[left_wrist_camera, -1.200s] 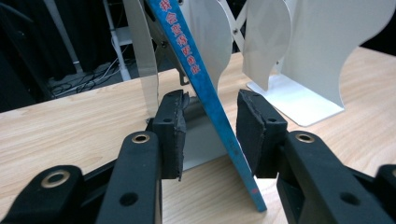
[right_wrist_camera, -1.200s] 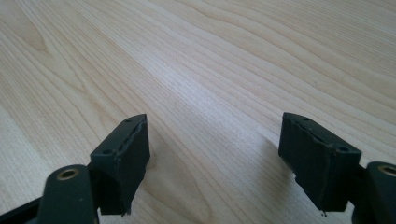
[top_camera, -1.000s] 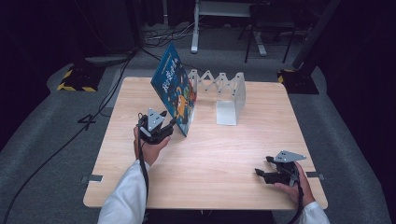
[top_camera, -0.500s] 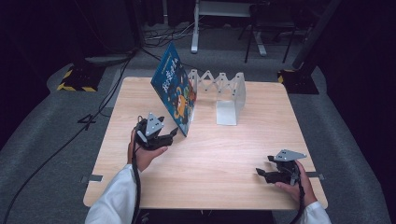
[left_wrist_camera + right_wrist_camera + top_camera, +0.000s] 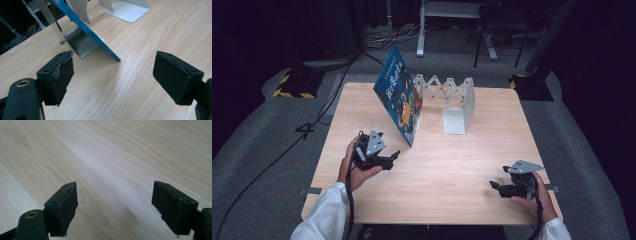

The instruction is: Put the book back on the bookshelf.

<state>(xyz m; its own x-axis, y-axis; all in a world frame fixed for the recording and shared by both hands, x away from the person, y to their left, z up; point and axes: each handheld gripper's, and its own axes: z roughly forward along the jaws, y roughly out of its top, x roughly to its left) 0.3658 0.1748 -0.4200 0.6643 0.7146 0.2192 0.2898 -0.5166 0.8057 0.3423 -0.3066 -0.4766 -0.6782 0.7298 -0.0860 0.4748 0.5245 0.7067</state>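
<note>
— Since a moment ago the left gripper (image 5: 392, 159) has slid back from the blue book (image 5: 398, 102) toward the person, and its jaws have just been opening. Nothing is between them.

— Where is the book?

— On the wooden table (image 5: 452, 165), leaning up against the left end of the white folding book rack (image 5: 447, 97). It stands tilted, and its lower corner touches the table.

— Is anything else in the rack?

— I see one book resting on it, the blue one.

— What does the left gripper view tell us?

— It shows the book (image 5: 86, 28) edge-on, thin and blue, with a shiny metal plate (image 5: 81, 43) of the rack behind it. The wide-apart pads (image 5: 61, 75) sit near that corner, not touching.

— And the right gripper (image 5: 496, 187)?

— Near the right front of the table, well apart from the book. Its own view shows bare wood (image 5: 112, 157) between wide-apart jaws holding nothing.
</note>
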